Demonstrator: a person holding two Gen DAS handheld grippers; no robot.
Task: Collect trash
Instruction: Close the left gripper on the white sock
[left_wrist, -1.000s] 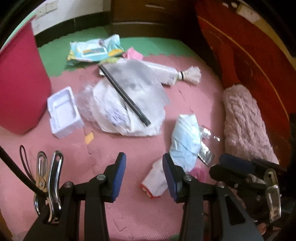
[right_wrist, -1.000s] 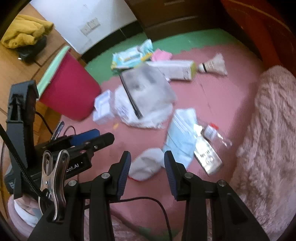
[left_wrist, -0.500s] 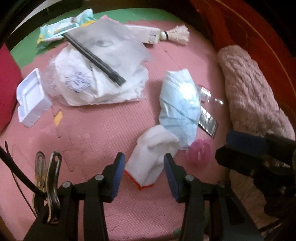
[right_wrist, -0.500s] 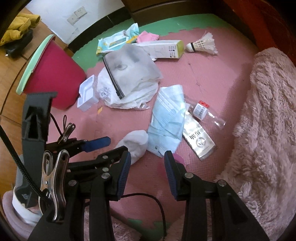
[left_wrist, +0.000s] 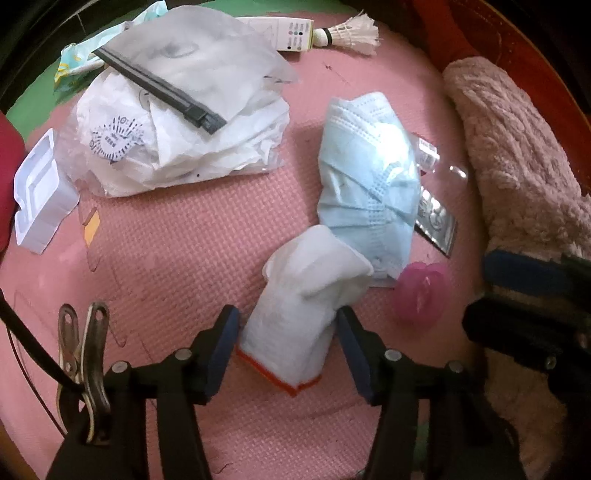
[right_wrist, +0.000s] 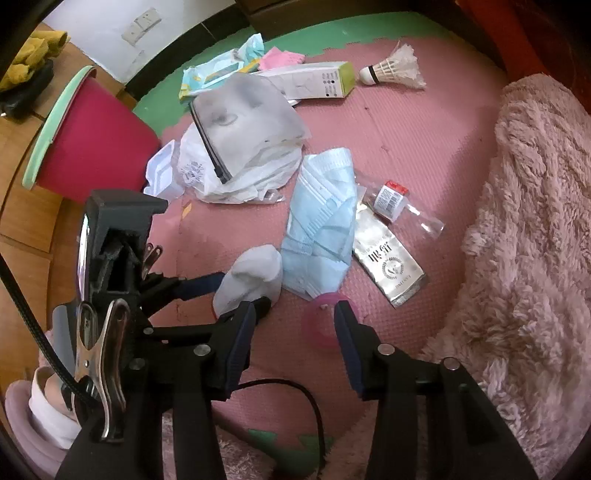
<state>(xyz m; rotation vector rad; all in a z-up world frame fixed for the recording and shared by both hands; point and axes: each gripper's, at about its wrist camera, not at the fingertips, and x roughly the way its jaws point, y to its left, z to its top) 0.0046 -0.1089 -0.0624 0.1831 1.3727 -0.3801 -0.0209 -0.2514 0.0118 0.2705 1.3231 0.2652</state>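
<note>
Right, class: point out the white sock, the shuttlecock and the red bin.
white sock (left_wrist: 295, 306), left wrist view, on its knitted middle
shuttlecock (right_wrist: 400, 66), right wrist view, on its feather skirt
red bin (right_wrist: 92, 140), right wrist view, on its side wall

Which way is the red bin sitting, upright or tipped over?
Upright, as far as the right wrist view shows: the red bin stands with its pale green rim uppermost. Whether it holds anything cannot be told; its inside is out of sight.

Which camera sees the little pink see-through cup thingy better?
The left wrist view: the pink cup lies whole on the pink mat, beside the white sock. In the right wrist view, the right gripper's finger hides part of the cup.
</note>
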